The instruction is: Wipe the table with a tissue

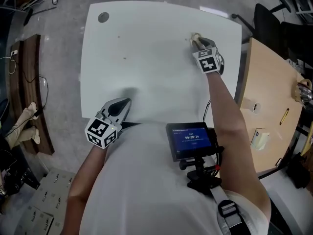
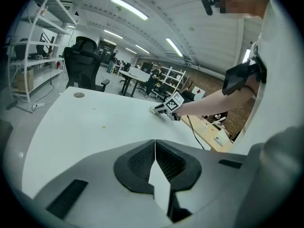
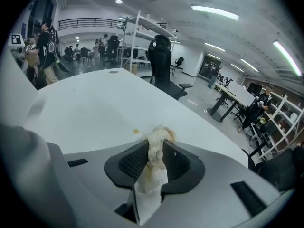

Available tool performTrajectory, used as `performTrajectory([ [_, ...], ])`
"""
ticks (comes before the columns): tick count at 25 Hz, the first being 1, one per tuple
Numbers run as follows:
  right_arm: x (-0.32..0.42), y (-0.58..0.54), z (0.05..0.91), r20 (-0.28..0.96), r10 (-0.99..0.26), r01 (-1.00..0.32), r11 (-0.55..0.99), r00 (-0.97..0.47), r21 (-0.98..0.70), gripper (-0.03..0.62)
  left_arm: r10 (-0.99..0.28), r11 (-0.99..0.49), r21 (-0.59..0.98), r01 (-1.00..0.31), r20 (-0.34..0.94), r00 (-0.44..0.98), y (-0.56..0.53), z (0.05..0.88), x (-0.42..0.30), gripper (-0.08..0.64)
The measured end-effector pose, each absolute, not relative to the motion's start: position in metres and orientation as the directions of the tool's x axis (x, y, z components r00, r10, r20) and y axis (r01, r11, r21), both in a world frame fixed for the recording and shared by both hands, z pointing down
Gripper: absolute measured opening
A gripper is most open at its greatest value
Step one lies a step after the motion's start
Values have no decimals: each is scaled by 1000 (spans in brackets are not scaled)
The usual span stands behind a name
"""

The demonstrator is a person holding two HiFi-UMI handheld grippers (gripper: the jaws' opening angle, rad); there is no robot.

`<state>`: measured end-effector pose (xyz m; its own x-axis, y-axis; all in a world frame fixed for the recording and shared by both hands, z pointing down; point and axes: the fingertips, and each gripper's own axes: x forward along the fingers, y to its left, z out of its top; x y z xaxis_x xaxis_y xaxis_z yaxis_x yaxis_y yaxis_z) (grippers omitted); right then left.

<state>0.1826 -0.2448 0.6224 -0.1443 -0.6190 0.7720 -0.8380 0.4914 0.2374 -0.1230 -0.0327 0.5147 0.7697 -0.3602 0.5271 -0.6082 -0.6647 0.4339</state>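
A small screen (image 1: 190,138) is mounted on the person's chest, just short of the near edge of the white table (image 1: 146,43). Over that near edge, towards its left, the left gripper (image 1: 126,102) points across the table top with its jaws pressed together and nothing between them. Farther on, towards the table's far right, the right gripper (image 1: 195,39) is angled down at the surface; its jaws are part-way closed and clamp a crumpled tissue (image 3: 159,136), stained yellowish. The wad sticks out past the jaw tips and meets the table top. A small yellow spot (image 3: 135,131) lies on the table just beside the wad. A round grey disc (image 1: 103,17) sits in the table's far left corner. Beyond the table's right edge stands a wooden desk (image 1: 274,106); beyond its far edge, a black office chair (image 3: 161,56).
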Motion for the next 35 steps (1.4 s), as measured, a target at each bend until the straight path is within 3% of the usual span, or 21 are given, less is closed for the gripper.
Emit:
performTrajectory([
  [10, 169, -257, 626, 817, -576, -652, 633, -35, 418, 91, -391, -620, 436, -652, 549, 739, -26, 519, -129, 8],
  [15, 146, -253, 625, 819, -570, -556, 701, -62, 446, 87, -393, -624, 437, -648, 541, 744, -27, 518, -123, 8],
  [27, 78, -209, 627, 824, -438, -447, 856, -359, 260, 84, -395, -627, 429, -650, 543, 741, -24, 517, -124, 8],
  [32, 36, -161, 620, 775, -204, -333, 943, -598, -9, 86, -387, -648, 418, -637, 540, 748, -23, 513, -118, 8],
  [35, 31, -158, 604, 703, -249, -403, 913, -667, -59, 86, -386, -659, 411, -630, 535, 752, -27, 511, -116, 8],
])
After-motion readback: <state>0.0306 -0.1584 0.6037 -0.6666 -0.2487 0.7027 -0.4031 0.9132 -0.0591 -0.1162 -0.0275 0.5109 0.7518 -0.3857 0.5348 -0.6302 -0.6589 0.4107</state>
